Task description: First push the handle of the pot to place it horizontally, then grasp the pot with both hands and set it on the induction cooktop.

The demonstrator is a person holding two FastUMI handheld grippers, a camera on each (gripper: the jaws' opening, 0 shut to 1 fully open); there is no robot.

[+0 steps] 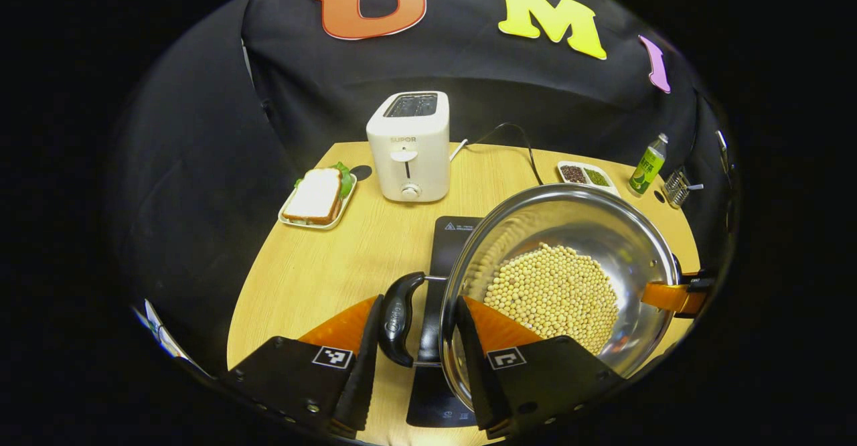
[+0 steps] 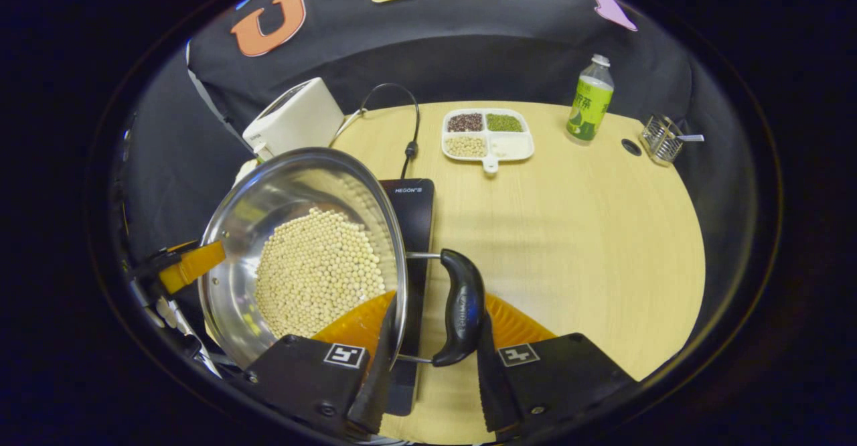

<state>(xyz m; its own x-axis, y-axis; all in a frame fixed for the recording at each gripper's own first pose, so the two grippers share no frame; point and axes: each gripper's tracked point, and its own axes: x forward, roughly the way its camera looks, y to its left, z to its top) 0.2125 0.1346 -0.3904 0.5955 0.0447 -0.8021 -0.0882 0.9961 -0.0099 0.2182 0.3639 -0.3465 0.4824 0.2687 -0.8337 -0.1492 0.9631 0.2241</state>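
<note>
A: Left gripper (image 1: 415, 359): fingers set either side of the near pot handle (image 1: 400, 319), one finger outside, the other inside the rim. Actual pressing contact: cannot tell.

B: Right gripper (image 2: 432, 372): same arrangement on the opposite handle (image 2: 462, 307), rim between the fingers. Pinch unconfirmed here too.

A: Pot (image 1: 589, 232) holds pale beans (image 1: 552, 292) and sits over the black induction cooktop (image 1: 452, 238). Touching it or held above: cannot tell.

B: The other gripper appears at the pot's far side in each view.

A: Farther back, left gripper view: sandwich plate (image 1: 316, 198), toaster (image 1: 408, 146).

B: Right gripper view shows the divided tray (image 2: 487, 134) fully, four compartments, then bottle (image 2: 589, 101) and wire holder (image 2: 659, 138) at the worktop (image 2: 589, 245) far edge.
</note>
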